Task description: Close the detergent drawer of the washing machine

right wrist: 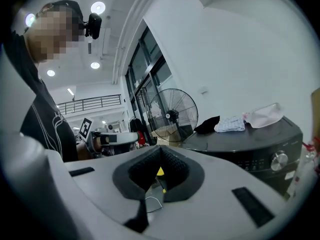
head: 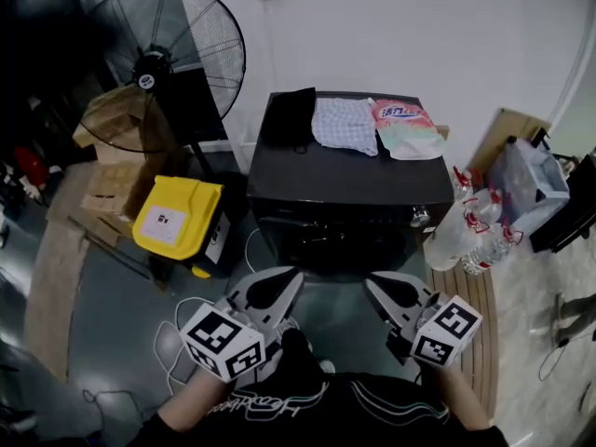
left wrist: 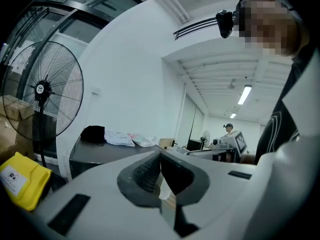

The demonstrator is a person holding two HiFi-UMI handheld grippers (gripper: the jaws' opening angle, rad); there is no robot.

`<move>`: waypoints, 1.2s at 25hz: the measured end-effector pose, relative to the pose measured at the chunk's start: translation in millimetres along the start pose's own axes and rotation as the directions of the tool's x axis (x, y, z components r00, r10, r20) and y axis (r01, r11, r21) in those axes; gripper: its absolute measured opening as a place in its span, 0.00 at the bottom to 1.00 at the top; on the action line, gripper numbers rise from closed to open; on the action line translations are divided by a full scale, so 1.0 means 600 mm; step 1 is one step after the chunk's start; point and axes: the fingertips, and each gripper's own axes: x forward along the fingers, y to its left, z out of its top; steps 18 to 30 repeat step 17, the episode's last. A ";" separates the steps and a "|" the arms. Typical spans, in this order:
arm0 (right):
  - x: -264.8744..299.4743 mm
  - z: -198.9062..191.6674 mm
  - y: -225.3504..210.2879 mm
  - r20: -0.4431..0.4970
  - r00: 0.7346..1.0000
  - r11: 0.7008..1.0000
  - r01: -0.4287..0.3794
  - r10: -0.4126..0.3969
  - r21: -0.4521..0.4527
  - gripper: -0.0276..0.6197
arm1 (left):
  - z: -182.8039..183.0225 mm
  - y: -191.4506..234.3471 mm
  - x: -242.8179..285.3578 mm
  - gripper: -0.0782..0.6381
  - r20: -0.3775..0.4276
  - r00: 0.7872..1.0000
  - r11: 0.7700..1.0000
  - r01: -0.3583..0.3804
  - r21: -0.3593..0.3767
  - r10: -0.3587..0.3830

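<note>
The left gripper and right gripper are hovering in front of the washing machine, clear of it, fingers closed together on nothing; its detergent drawer is not showing as pulled out of the dark front, so it is either already shut or too dim to make out.

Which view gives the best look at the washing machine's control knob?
The right gripper view: the control knob stands out silver on the washing machine's front panel. The head view shows it small, from steeply above, against the dark front. The left gripper view shows mainly the machine's top, no knob.
</note>
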 end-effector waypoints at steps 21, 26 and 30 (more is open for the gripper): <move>0.002 -0.042 0.013 -0.005 1.000 1.000 -0.024 0.024 0.021 0.08 | -0.051 -0.004 -0.003 0.14 -0.037 0.999 1.000 -0.023 0.011 0.023; 0.002 -0.042 0.013 -0.005 1.000 1.000 -0.024 0.024 0.021 0.08 | -0.051 -0.004 -0.003 0.14 -0.037 0.999 1.000 -0.023 0.011 0.023; 0.002 -0.042 0.013 -0.005 1.000 1.000 -0.024 0.024 0.021 0.08 | -0.051 -0.004 -0.003 0.14 -0.037 0.999 1.000 -0.023 0.011 0.023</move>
